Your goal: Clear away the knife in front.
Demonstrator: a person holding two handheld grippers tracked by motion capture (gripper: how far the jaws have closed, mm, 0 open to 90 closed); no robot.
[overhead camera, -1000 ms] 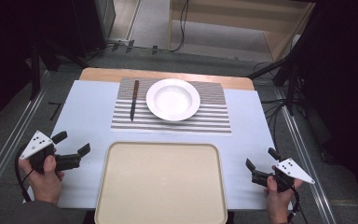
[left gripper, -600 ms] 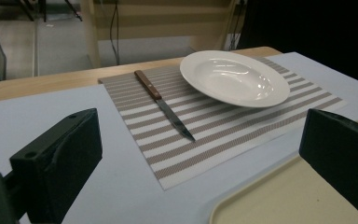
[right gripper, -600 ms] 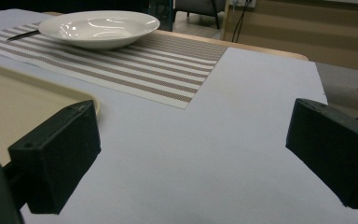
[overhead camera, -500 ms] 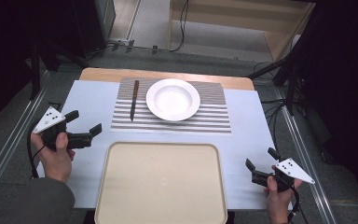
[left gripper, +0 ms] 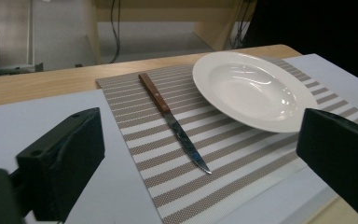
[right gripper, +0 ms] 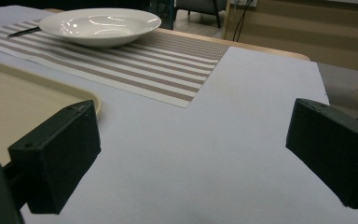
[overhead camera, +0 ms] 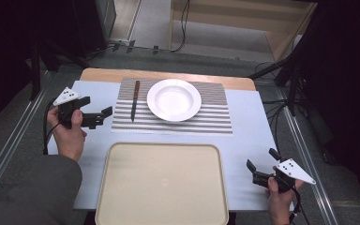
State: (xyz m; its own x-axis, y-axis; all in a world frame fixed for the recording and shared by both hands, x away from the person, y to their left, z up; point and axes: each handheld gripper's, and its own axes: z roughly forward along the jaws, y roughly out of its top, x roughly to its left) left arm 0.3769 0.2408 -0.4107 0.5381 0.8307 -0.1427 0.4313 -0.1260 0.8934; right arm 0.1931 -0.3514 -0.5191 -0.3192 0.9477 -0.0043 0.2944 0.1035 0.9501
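No legible text or labels anywhere.

even overhead light on the table, dark surroundings; soft glare on the plate; near tongs blurred.

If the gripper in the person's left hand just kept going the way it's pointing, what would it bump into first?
Most likely the knife on the striped mat. The left gripper, jaws open, points across the mat's edge toward it. The plate lies beyond, to one side. Height is hard to judge, so it might pass above the blade.

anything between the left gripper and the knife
No, only bare white sheet and striped placemat edge separate the left gripper from the knife, seen in the high view.
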